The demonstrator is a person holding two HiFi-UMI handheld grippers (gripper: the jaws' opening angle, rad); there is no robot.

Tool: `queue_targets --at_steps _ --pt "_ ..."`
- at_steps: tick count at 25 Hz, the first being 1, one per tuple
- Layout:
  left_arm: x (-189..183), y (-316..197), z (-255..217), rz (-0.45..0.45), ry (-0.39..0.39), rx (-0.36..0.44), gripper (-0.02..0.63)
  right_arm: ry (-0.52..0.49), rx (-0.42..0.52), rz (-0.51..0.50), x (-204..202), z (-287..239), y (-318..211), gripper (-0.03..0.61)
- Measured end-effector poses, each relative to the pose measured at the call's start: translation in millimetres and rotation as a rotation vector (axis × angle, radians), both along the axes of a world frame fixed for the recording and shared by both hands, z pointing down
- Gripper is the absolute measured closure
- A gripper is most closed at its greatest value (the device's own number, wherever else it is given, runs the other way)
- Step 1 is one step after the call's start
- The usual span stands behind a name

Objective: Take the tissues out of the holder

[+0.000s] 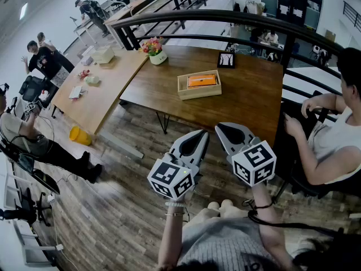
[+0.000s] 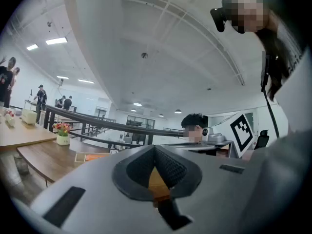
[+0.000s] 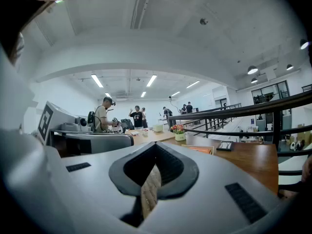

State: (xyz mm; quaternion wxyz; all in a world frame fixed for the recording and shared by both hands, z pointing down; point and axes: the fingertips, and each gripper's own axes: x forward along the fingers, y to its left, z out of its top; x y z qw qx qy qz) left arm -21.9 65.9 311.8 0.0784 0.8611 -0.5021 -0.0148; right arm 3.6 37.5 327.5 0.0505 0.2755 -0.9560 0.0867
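A wooden holder point(image 1: 199, 84) stands near the middle of the dark wooden table point(image 1: 254, 97), with an orange tissue pack point(image 1: 202, 80) lying in it. Both grippers are held close to my body, well short of the table's near edge. My left gripper point(image 1: 201, 133) is shut and holds nothing. Beside it my right gripper point(image 1: 220, 126) is shut and holds nothing too. In the left gripper view the holder point(image 2: 90, 156) shows far off past the shut left gripper point(image 2: 155, 148). In the right gripper view the holder point(image 3: 200, 149) lies beyond the shut right gripper point(image 3: 156, 146).
A flower pot point(image 1: 156, 52) and a small black frame point(image 1: 226, 59) stand at the table's far edge. A person point(image 1: 333, 134) sits at its right end. A lighter table point(image 1: 96, 89) with small items adjoins on the left. A dark railing point(image 1: 225, 18) runs behind.
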Motion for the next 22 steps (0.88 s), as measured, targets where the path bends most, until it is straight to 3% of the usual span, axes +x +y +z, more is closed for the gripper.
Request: queue_targets --at_steps 17,22 --pt "9.6 -1.2 -3.5 -0.021 0.003 0.006 0.606 -0.021 0.010 -0.014 13.9 -6.2 -5.2 0.566" --pt "6.9 11.3 2.4 -0.074 0.000 0.000 0.606 -0.041 -0.008 -0.060 8.3 -0.2 0.8 0.566"
